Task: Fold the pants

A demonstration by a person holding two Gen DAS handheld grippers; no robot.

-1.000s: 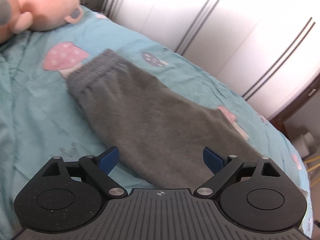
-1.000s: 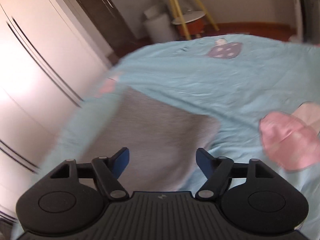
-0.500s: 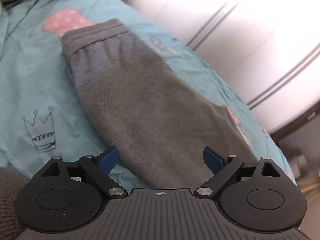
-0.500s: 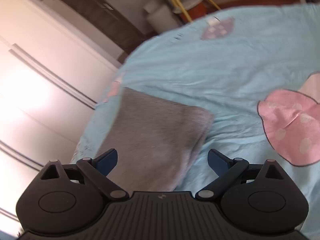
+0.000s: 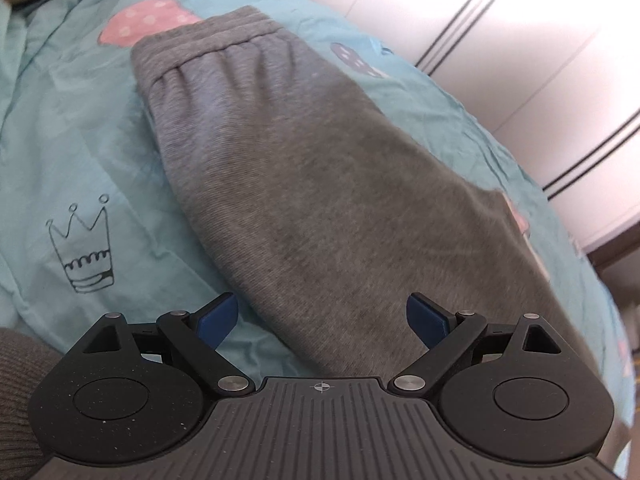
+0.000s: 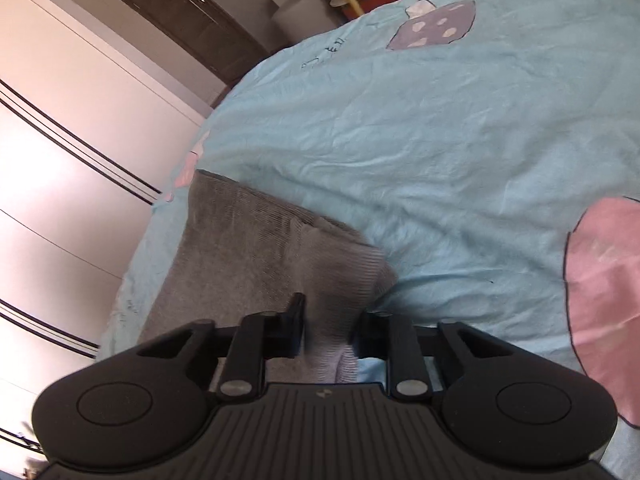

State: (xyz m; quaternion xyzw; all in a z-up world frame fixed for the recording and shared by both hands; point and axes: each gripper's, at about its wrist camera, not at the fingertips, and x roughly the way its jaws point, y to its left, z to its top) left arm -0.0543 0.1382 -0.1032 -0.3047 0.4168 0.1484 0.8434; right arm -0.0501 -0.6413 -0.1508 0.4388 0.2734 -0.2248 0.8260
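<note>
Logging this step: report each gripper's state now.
Left gripper: open, above the grey pants, holding nothing.
Right gripper: shut on the pants' cuff end.

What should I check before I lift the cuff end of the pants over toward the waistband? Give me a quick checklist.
1. Right gripper closed on the gray pants near the cuff: ok.
2. Both layers pinched: cannot tell.
3. Left gripper gripping: not ok, open over the fabric.
4. Waistband flat on the bedsheet: ok.
5. Sheet beyond the cuff free of objects: ok in view.
</note>
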